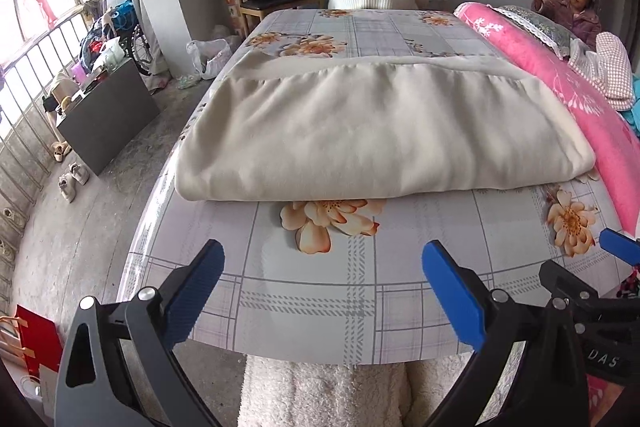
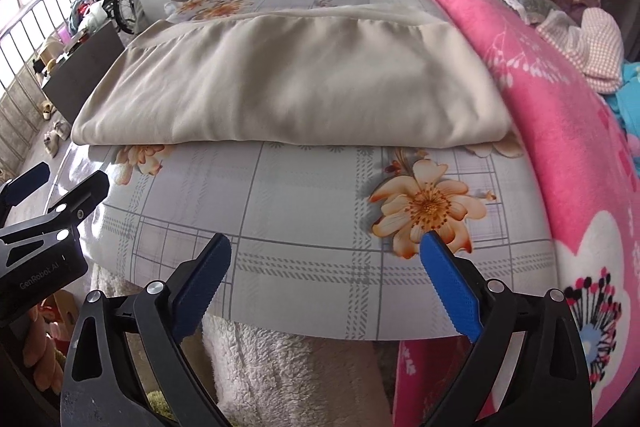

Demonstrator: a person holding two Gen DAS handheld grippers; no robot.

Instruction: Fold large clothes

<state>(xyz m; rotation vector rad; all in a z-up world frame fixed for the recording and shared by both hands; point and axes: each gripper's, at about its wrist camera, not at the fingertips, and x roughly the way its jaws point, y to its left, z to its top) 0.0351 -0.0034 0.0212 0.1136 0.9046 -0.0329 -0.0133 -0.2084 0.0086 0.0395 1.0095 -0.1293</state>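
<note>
Left wrist: one folded cream garment (image 1: 372, 131), both tools (image 1: 324, 291) (image 2: 326, 287) wide, empty.

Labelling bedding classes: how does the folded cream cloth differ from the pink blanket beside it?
Colour: the folded cream cloth is plain; the pink blanket carries white floral print. Pose: the cream cloth lies folded flat in a neat rectangle; the pink blanket is heaped in a long ridge. Place: the cream cloth sits mid-bed; the pink blanket runs along its right side. Both rest on the flowered checked bedsheet.
</note>
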